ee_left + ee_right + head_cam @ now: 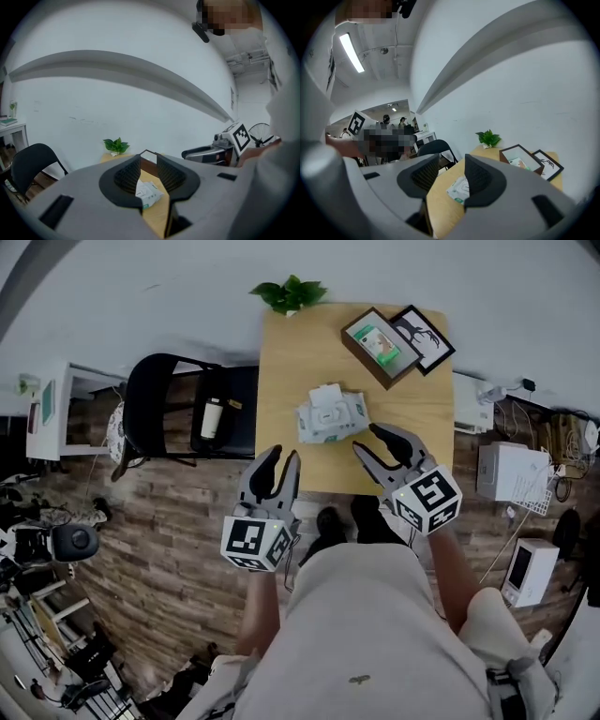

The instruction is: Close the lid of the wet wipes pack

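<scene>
The wet wipes pack [331,414] lies in the middle of the wooden table [286,362], white with green print, its lid flap standing up at the far side. Both grippers hover over the table's near edge, short of the pack. My left gripper [284,457] is open at the pack's near left, and my right gripper [368,439] is open at its near right; nothing sits between either pair of jaws. In the left gripper view the pack [149,193] shows through the gap of the jaws [148,161]. The right gripper view frames the pack [459,190] between its jaws [452,164].
A potted plant [289,293] and two picture frames [380,345] [422,338] stand at the table's far side. A black chair [178,409] with a bottle [212,418] is left of the table. White boxes [511,470] sit on the floor to the right.
</scene>
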Tool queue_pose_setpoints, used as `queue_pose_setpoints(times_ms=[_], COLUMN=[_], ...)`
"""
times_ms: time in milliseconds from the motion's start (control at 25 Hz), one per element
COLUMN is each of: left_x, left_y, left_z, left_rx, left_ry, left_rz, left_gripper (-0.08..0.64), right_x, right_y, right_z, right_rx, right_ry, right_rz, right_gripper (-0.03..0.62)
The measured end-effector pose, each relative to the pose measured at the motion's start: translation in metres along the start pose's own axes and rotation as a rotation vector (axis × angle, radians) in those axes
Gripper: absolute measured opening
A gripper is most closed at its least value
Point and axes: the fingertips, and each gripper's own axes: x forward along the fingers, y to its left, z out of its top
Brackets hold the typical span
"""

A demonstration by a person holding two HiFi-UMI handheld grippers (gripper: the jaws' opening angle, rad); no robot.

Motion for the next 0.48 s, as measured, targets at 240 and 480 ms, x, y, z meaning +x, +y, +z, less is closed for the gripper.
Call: queue_pose_setpoints(times_ms=[240, 480], left_x=[0.014, 0.031], left_y=[0.007, 0.015], left_z=[-0.001, -0.003], left_rx=[-0.037, -0.062], left_ry=[0.011, 0.014], left_rz=[0.076, 0.137], left_gripper=[0.091, 0.091], right_x=[0.036, 0.075], right_y=[-0.024, -0.051], right_z=[-0.004, -0.020], right_rx=[-0.037, -0.057], right_ry=[0.058, 0.122], right_rz=[0.089, 0.151], right_gripper=[0.164, 0.164])
